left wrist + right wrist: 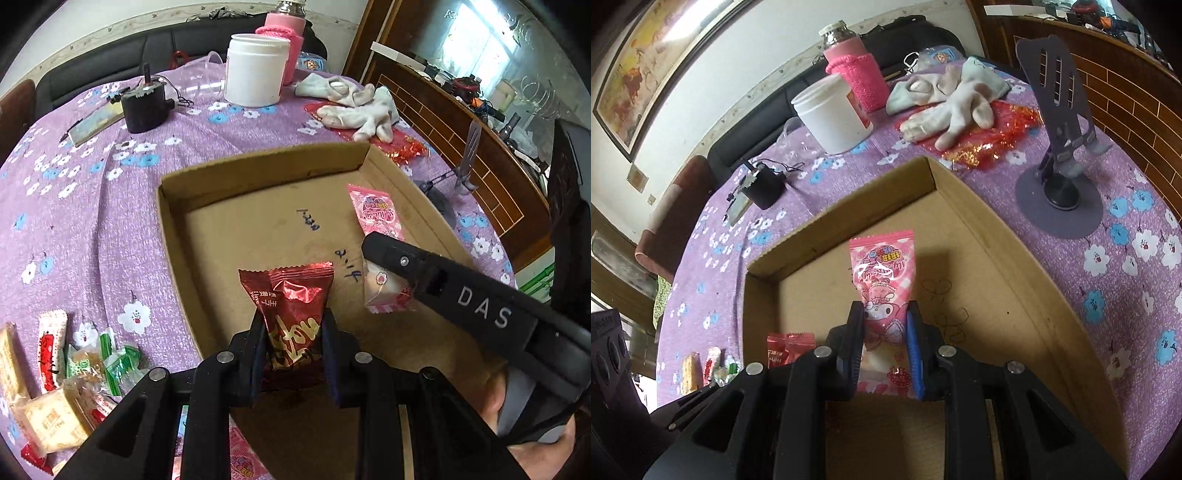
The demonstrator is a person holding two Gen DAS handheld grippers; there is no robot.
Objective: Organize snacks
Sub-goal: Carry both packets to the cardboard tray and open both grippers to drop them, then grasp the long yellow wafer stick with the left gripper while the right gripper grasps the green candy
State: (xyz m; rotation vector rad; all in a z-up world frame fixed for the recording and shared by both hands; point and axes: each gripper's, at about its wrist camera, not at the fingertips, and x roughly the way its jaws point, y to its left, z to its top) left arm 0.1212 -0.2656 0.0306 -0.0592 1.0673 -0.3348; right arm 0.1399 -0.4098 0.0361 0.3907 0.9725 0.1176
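Note:
My left gripper point(293, 325) is shut on a red foil snack packet point(291, 306) and holds it above the near part of an open cardboard box point(258, 166). My right gripper point(884, 317) is shut on a pink cartoon snack packet point(882, 280), also over the box point(960, 192). In the left wrist view the right gripper's finger point(443, 280) crosses the pink packet point(376, 214) at the box's right side. The red packet point(790, 347) shows at lower left in the right wrist view. Several loose snacks point(74, 369) lie on the cloth left of the box.
A purple flowered tablecloth point(92, 221) covers the table. Behind the box stand a white jar point(255, 70), a pink-sleeved flask point(857, 74), a black motor point(144, 103), white gloves point(354, 107) on red wrapping, and a grey phone stand point(1060, 155) at right.

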